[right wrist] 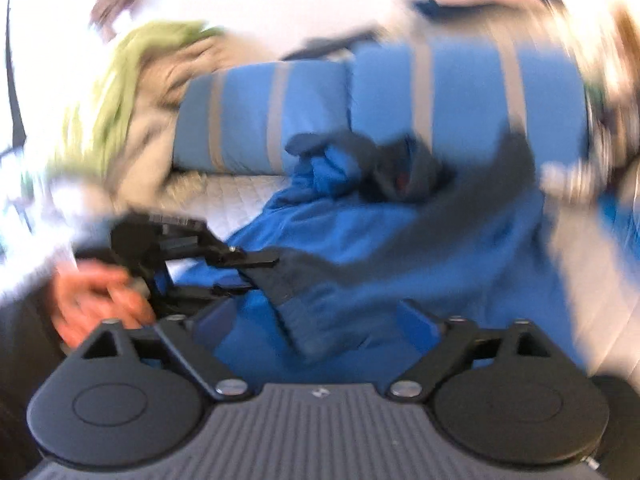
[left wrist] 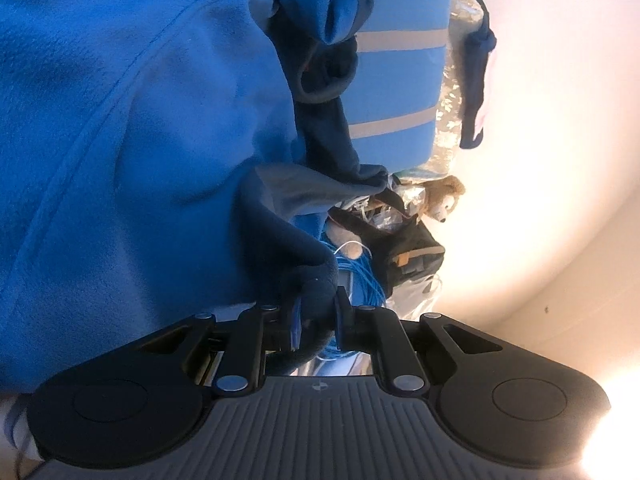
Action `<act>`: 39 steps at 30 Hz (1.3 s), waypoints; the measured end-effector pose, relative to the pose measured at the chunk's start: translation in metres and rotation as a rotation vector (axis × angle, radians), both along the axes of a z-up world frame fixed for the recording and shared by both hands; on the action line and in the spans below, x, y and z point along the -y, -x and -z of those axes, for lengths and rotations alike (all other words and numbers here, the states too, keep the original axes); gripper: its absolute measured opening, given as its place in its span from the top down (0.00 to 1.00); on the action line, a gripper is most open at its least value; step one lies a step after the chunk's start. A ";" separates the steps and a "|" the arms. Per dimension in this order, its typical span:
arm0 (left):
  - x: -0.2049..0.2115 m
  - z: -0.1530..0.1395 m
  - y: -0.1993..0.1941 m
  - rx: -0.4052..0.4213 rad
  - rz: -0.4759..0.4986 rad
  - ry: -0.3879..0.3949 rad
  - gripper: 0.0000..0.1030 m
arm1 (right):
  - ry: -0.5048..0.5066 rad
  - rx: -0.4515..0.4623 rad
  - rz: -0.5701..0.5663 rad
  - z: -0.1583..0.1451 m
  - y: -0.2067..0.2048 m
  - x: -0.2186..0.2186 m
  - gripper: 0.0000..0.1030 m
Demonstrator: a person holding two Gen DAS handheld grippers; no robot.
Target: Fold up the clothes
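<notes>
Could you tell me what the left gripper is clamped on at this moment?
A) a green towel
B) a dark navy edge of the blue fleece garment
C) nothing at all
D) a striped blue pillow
B: in the left wrist view, the left gripper has its jaws nearly shut with a dark navy fold of the blue fleece garment pinched between them.

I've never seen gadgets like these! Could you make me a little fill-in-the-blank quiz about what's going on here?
1. The left hand-held gripper is shut on a dark navy part of the ____ fleece jacket.
2. The right hand-held gripper has its jaws ____, gripping nothing.
3. Behind the jacket lie blue pillows with ____ stripes.

Missing words: blue; open; grey
</notes>
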State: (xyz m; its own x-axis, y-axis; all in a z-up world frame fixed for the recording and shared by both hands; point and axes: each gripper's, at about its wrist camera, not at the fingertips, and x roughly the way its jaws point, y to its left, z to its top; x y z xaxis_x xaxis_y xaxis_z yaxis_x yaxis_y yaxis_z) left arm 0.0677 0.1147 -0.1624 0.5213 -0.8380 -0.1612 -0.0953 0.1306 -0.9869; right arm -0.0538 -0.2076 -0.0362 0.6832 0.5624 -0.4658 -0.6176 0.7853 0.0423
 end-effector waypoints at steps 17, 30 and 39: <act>0.000 0.010 0.001 -0.058 -0.005 0.129 0.89 | 0.834 0.851 -0.052 0.131 0.034 -0.118 0.03; 0.001 0.006 0.000 -0.038 0.005 0.106 0.89 | 0.845 0.891 0.003 0.119 0.032 -0.104 0.50; 0.001 0.001 -0.002 -0.026 0.007 0.014 0.88 | 0.866 0.849 -0.048 0.124 0.027 -0.112 0.82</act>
